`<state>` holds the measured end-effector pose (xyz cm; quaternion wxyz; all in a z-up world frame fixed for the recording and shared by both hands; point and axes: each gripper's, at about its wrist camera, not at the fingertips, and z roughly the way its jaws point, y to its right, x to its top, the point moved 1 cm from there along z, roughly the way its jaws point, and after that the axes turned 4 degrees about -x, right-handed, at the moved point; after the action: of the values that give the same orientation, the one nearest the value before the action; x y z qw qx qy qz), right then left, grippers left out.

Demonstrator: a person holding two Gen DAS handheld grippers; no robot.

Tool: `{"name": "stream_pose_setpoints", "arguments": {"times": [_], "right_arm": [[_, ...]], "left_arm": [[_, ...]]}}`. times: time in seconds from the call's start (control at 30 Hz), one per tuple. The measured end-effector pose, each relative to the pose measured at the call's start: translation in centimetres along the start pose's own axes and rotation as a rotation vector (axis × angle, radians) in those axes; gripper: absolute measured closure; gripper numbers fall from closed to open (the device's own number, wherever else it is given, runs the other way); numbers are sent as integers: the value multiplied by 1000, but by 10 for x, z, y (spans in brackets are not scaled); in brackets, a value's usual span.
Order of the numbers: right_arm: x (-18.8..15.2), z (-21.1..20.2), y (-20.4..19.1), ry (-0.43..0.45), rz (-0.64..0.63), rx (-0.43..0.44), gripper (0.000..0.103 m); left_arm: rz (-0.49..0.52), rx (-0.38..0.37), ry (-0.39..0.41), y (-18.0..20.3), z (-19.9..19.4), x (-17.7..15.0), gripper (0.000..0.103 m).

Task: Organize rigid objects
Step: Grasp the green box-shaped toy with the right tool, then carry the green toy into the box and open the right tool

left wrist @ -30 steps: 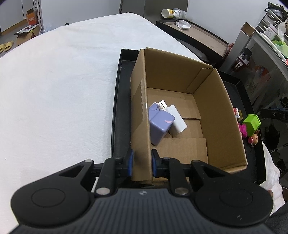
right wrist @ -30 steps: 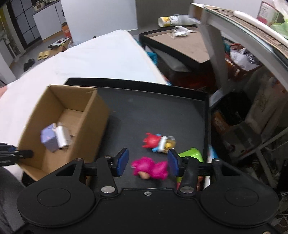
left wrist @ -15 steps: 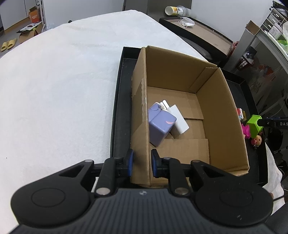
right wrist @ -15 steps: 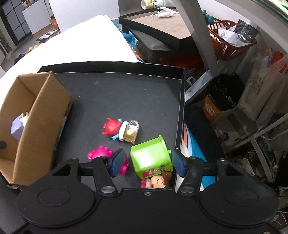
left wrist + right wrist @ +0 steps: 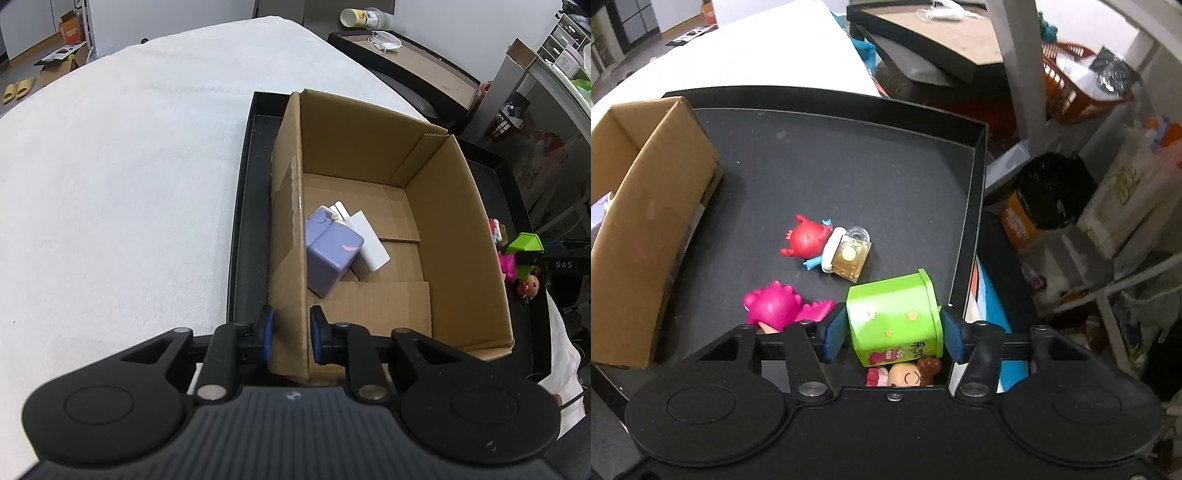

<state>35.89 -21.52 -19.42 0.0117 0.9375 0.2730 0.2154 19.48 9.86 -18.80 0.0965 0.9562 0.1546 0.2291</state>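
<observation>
While the left gripper [image 5: 289, 334] clamps the box [image 5: 454, 229] wall steady, the right gripper [image 5: 893, 334], just closing, straddles the green tub [image 5: 892, 315] beside the box, its grip unclear.

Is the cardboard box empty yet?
No. The cardboard box already holds a purple block and a white piece on its floor.

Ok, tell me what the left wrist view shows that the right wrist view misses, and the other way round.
Left wrist only: the left hand-held gripper pinching the cardboard box's near wall, and the white block beside the purple box inside.

Right wrist only: the right hand-held gripper with its jaws just closing around the green box, plus the red figure and the clear block.

Both: the cardboard box, black tray, green box, pink figure.
</observation>
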Motion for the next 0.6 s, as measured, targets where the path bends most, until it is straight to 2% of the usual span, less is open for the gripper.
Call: {"name": "stream_pose_setpoints", "arguments": {"times": [0.27, 0.6], "right_arm": [[5, -36, 1, 89, 63, 38, 52], [9, -72, -19, 171, 74, 93, 52]], "left_arm": [[1, -1, 3, 1, 0, -1, 84], [15, 28, 30, 7, -9, -3, 86]]}}
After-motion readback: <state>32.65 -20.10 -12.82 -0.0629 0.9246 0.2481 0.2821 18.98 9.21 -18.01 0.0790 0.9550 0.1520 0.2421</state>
